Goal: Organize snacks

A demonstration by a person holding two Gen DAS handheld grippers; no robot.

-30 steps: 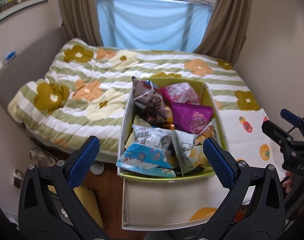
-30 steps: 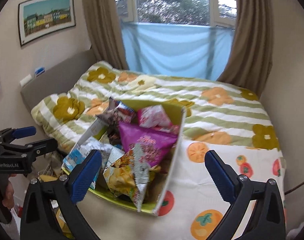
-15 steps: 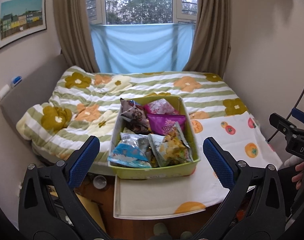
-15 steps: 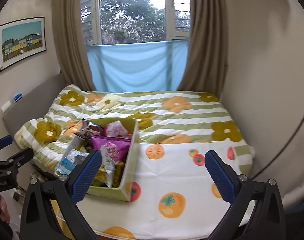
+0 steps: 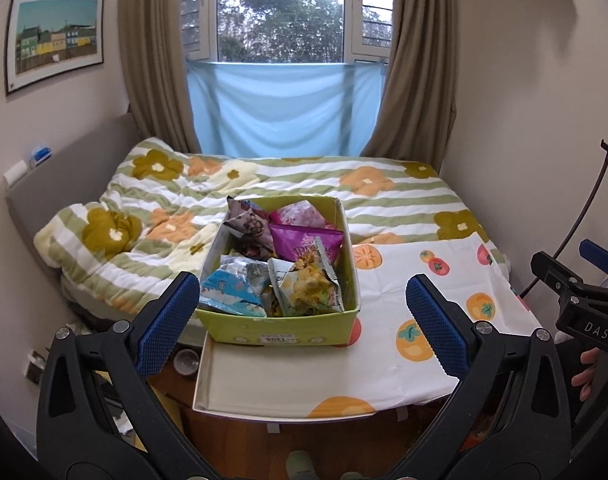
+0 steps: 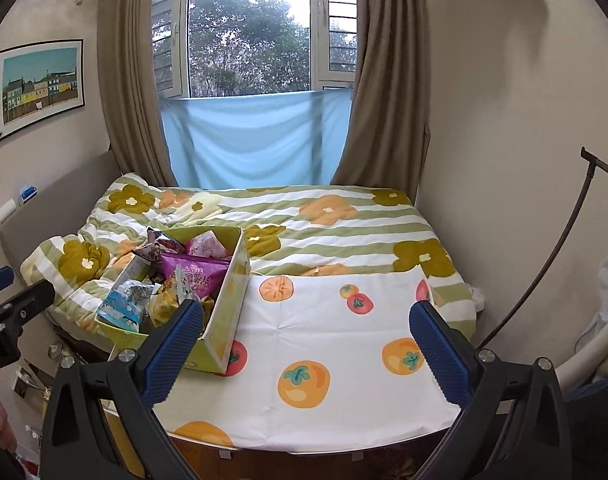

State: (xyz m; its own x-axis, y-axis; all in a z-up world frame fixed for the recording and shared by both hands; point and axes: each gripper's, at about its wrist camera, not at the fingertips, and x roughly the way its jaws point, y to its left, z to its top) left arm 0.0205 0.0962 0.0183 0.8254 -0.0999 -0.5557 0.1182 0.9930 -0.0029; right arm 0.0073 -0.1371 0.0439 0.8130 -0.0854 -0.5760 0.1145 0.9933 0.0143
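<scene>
A green box (image 5: 283,330) full of snack bags stands on a table covered by a white fruit-print cloth (image 5: 416,320). A purple bag (image 5: 299,242), a yellow bag (image 5: 308,288) and a blue bag (image 5: 227,292) lie inside. The box also shows in the right wrist view (image 6: 227,308). My left gripper (image 5: 299,316) is open and empty, held back from the box's near side. My right gripper (image 6: 308,344) is open and empty above the cloth (image 6: 336,344), to the right of the box.
A bed with a striped flower quilt (image 5: 175,216) lies behind the table. Walls stand close on both sides. A window with brown curtains (image 5: 416,80) is at the back. A dark rod (image 6: 544,272) leans at the right wall.
Both grippers have pulled back and up from the box. The box now looks smaller and farther off in both views. Both stay open.
</scene>
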